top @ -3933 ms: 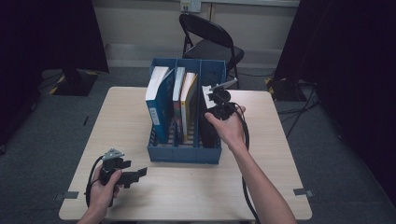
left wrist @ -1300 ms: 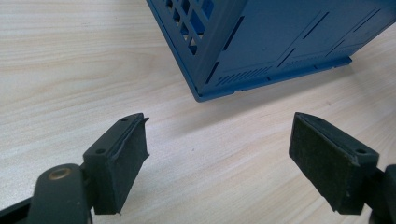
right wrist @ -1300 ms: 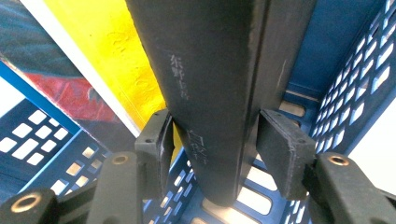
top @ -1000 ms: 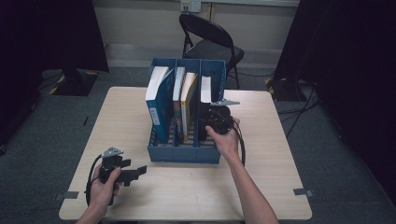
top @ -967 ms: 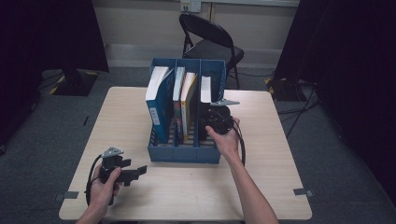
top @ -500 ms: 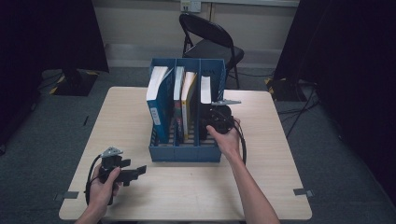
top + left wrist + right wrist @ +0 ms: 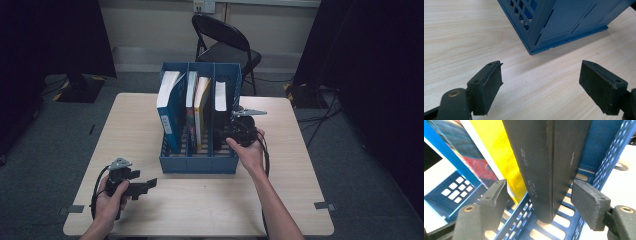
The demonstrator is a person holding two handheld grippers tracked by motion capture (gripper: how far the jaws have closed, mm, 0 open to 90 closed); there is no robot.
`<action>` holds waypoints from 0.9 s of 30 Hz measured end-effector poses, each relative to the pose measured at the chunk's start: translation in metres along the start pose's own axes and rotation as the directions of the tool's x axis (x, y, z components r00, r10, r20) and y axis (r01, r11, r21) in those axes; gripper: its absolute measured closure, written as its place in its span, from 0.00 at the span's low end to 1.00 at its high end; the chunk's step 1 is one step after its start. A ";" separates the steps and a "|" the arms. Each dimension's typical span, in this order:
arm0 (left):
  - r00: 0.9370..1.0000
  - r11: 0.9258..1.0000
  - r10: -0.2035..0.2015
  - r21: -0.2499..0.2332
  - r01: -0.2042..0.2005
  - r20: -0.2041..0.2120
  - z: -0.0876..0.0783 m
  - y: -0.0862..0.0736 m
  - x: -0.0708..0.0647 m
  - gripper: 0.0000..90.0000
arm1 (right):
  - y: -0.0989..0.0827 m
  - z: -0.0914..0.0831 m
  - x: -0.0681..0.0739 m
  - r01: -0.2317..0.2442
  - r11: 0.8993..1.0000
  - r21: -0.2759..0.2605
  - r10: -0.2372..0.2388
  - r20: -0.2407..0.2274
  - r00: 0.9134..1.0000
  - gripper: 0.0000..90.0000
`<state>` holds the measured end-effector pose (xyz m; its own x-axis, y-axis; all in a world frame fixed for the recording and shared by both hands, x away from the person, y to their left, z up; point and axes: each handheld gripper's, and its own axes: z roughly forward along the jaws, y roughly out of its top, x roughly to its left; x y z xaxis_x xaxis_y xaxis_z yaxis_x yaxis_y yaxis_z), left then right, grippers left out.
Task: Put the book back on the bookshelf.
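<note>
The black book (image 7: 549, 167) stands upright in the rightmost compartment of the blue rack (image 7: 200, 165), on the slotted floor of that compartment. In the right gripper view its spine is directly between the two jaws of the right gripper (image 7: 541, 202). Both pads are apart from the book: there is a clear gap on the left side, and on the right side the pad is close to the cover but does not press on it. The jaws have just been opening, and now they stand wide with the book between them, so the claw holds nothing. The left jaw is over the divider wall, just beside a yellow book (image 7: 496, 157) in the next compartment, and the right jaw is inside the outer wall of the rack.

In the high view the right gripper (image 7: 239, 131) is at the front right part of the rack, with the hand behind it, and the black book (image 7: 220, 107) rises above it, its white page edge on top. Two other books stand in the rack: a blue book (image 7: 170, 112) in the left compartment, and one beside the yellow book (image 7: 202, 110) in the middle.

The left gripper (image 7: 142, 187) rests low over the table (image 7: 300, 165) at the front left, well apart from the rack. Its jaws are wide open and empty, and the left gripper view looks at the near corner of the rack (image 7: 564, 27).
</note>
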<state>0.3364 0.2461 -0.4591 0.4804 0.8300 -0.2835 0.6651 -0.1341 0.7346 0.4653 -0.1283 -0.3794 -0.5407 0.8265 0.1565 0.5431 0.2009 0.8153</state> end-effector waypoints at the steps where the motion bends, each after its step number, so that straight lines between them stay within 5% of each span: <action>1: 1.000 1.000 0.000 -0.001 0.000 -0.002 -0.001 0.000 0.000 0.20 | 0.000 -0.002 0.000 0.003 1.000 0.000 -0.003 0.005 1.000 0.29; 13: 1.000 1.000 -0.005 -0.011 0.005 -0.012 -0.005 -0.001 0.004 0.17 | -0.015 -0.038 -0.003 -0.010 0.999 -0.039 0.010 0.015 1.000 0.18; 18: 1.000 1.000 -0.015 -0.015 0.014 -0.019 -0.005 -0.001 0.005 0.19 | -0.028 -0.056 -0.013 -0.074 0.996 -0.048 0.074 -0.004 0.997 0.19; 27: 1.000 1.000 -0.017 -0.026 0.016 -0.023 -0.008 -0.001 0.006 0.19 | -0.057 -0.087 -0.029 -0.078 0.996 -0.049 0.081 0.068 0.994 0.19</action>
<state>0.3343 0.2556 -0.4571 0.4558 0.8445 -0.2810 0.6574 -0.1066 0.7460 0.3941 -0.2091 -0.3819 -0.4501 0.8738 0.1839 0.5512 0.1098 0.8271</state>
